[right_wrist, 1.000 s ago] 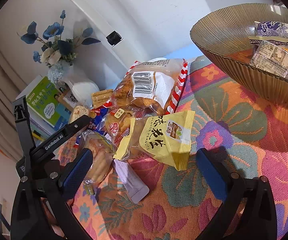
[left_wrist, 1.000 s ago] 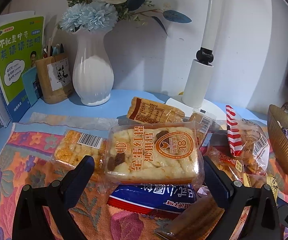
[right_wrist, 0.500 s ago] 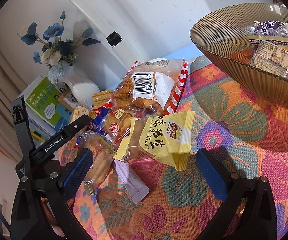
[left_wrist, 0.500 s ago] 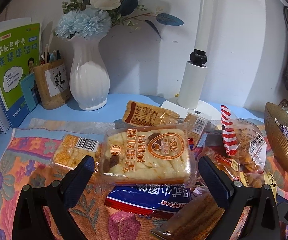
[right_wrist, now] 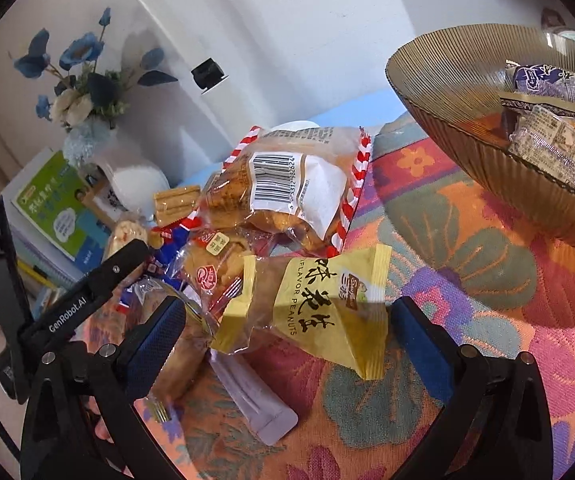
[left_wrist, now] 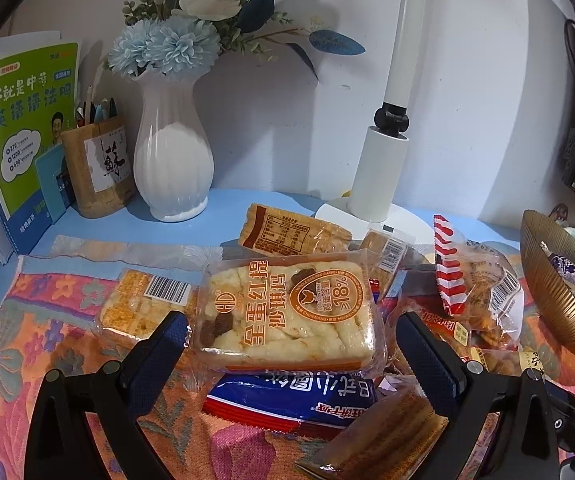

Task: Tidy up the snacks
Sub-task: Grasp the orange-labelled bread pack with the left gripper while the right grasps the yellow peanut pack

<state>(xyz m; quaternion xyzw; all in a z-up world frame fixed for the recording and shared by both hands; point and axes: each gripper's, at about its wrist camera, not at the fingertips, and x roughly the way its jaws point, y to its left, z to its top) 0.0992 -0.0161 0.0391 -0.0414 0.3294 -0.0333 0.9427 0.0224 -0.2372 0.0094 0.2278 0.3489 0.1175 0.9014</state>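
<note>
Only a few packets lie in the ribbed bowl point(right_wrist: 447, 92) at two o'clock, most snacks, including the peanut bag point(right_wrist: 327, 304), still heaped on the surface, both the left hand-held gripper point(left_wrist: 291, 340) and right hand-held gripper point(right_wrist: 287, 320) spread empty.

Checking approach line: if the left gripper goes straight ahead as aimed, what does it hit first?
Likely the clear-wrapped raisin bread pack, centred between the open left gripper's fingers atop the snack pile. Depth is unclear; the blue-and-red packet beneath it sits lower and nearer.
</note>
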